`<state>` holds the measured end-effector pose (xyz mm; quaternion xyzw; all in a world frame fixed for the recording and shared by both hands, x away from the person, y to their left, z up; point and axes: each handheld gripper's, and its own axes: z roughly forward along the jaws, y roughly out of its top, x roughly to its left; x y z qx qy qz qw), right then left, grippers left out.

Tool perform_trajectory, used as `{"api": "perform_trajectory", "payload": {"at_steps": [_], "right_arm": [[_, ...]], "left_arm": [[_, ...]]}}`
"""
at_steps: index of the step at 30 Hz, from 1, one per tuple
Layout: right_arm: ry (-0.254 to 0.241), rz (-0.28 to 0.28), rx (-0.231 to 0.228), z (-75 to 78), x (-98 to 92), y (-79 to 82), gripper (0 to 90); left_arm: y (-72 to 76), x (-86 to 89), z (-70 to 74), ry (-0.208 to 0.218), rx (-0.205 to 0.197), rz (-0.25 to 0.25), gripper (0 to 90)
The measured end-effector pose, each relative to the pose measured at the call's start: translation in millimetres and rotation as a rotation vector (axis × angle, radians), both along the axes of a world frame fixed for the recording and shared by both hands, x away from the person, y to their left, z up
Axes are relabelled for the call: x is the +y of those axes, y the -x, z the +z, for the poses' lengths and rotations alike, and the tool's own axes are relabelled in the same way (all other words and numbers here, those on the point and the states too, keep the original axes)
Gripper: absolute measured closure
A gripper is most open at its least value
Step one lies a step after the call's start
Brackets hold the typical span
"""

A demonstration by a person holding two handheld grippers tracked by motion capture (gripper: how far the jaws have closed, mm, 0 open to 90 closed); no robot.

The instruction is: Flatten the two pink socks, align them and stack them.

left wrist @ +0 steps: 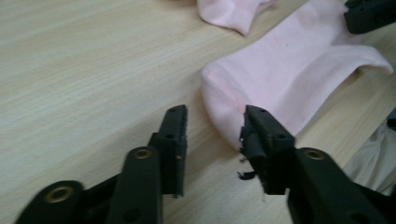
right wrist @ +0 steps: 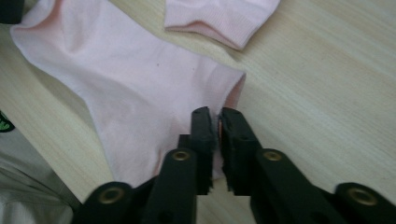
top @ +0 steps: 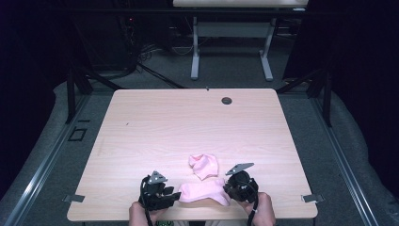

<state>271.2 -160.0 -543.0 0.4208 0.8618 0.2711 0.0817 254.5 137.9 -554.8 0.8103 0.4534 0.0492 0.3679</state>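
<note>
The pink sock (top: 205, 192) lies flat at the lower centre of the worktop (top: 155, 122). It is light, limp and folds easily. Your right tool (right wrist: 217, 122) pinches its edge; your left tool (left wrist: 212, 122) stands released beside the toe. Grip edges, not the middle.

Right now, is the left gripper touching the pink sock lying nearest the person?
Cannot tell. In the left gripper view, the left gripper stands open at the sock toe; one jaw overlaps its edge.

A second pink sock (top: 203, 165) lies crumpled, perhaps folded, on the wooden table (top: 155, 127).
</note>
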Motion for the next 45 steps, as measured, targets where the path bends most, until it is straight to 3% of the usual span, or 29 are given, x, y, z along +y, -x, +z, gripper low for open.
{"api": "perform_trajectory", "payload": {"at_steps": [3,5,8,9,10,12,13,15,17,18,20,25,30,31,38,42,43,45], "right_arm": [[-0.015,-0.013,-0.022,8.5,-2.7,2.0,71.8],[-0.011,-0.015,-0.021,8.6,-2.7,1.6,70.5],[0.010,-0.020,0.001,4.2,-1.0,-0.9,68.9],[0.027,-0.030,0.005,-0.9,2.6,-0.9,68.9],[0.032,-0.032,0.006,-2.9,4.3,-0.4,69.1],[0.049,-0.025,0.006,-4.3,5.4,-0.3,69.7],[0.074,-0.014,0.013,-5.9,6.4,-0.1,71.8],[0.077,-0.017,0.016,-8.1,6.8,0.0,75.3],[0.079,-0.018,0.017,-9.0,6.5,-0.4,76.9],[0.060,-0.028,0.014,-10.6,6.9,-0.1,78.6],[0.071,-0.024,0.021,-11.5,6.4,-0.7,82.9],[0.056,-0.023,0.025,-12.8,6.9,-0.1,87.4],[0.042,-0.021,0.025,-11.1,4.3,0.9,87.9],[0.021,-0.028,0.019,-11.0,4.1,1.9,87.9],[0.026,-0.021,0.014,-4.6,-0.3,6.0,88.1],[0.029,-0.014,0.021,-4.7,-1.5,8.5,88.1],[0.001,-0.025,0.017,-6.9,-0.8,9.5,88.1],[0.023,-0.015,0.033,-8.1,-1.9,8.8,88.1]], "left_arm": [[-2.2,0.4,11.2,0.001,-0.022,0.008,51.5],[-5.3,-5.0,15.3,-0.024,-0.031,-0.006,51.0],[-6.9,-21.8,13.2,-0.083,-0.026,-0.040,50.4],[-5.9,-32.4,8.9,-0.143,-0.027,-0.068,53.0],[-5.9,-32.4,8.9,-0.143,-0.027,-0.068,54.5],[-4.7,-38.7,3.8,-0.201,-0.026,-0.075,57.2],[-4.1,-39.9,1.7,-0.217,-0.021,-0.076,61.4],[-3.9,-39.2,-1.3,-0.243,-0.022,-0.079,66.2],[-3.8,-36.8,-3.5,-0.238,-0.013,-0.075,68.2],[-4.0,-35.3,-4.3,-0.238,-0.015,-0.075,71.7],[-4.6,-33.3,-6.7,-0.234,-0.009,-0.072,78.3],[-3.6,-31.1,-9.1,-0.213,-0.027,-0.065,87.1],[-2.8,-24.0,-8.0,-0.177,-0.040,-0.053,88.2],[-3.0,-21.8,-7.6,-0.165,-0.036,-0.049,88.2],[-2.8,-7.5,-5.8,-0.076,-0.004,-0.030,88.4],[1.2,-2.2,-5.9,-0.063,0.020,-0.043,88.4],[1.9,-1.3,-6.7,-0.064,0.022,-0.041,88.3],[1.8,-0.3,-8.8,-0.060,0.035,-0.045,88.1]]}}
